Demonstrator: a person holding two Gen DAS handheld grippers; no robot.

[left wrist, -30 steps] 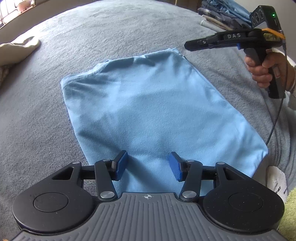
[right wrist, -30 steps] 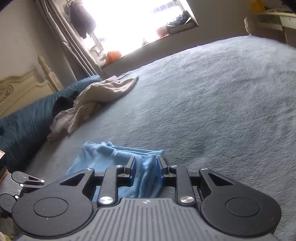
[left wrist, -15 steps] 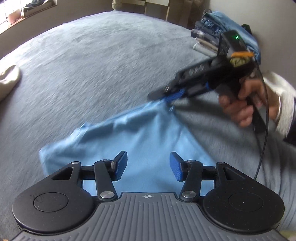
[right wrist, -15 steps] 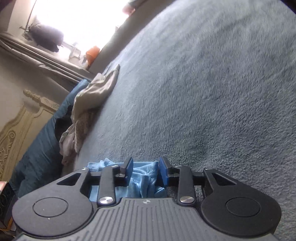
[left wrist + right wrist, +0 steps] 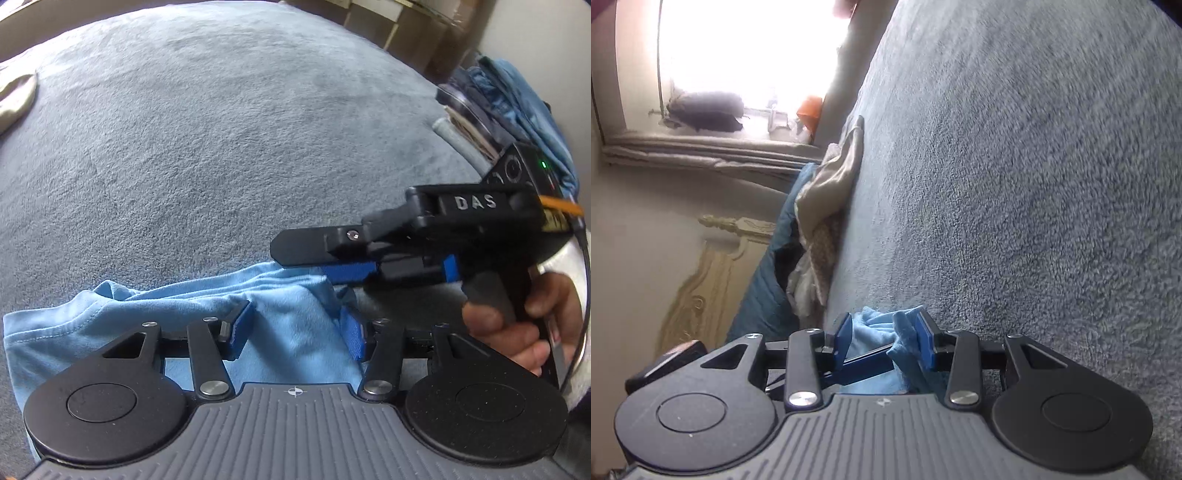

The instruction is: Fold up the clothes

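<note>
Lying bunched on grey bed, blue garment sitting directly under both tools. Left tool hovering with fingers wide, straddling raised fold, pinching nothing. Right tool reaching in from right, crossing just beyond left tool; right view showing its gap narrow with cloth bunched against one pad, firm grip uncertain. Garment's near edge hidden under left tool body. Folded stack sitting far right.
</note>
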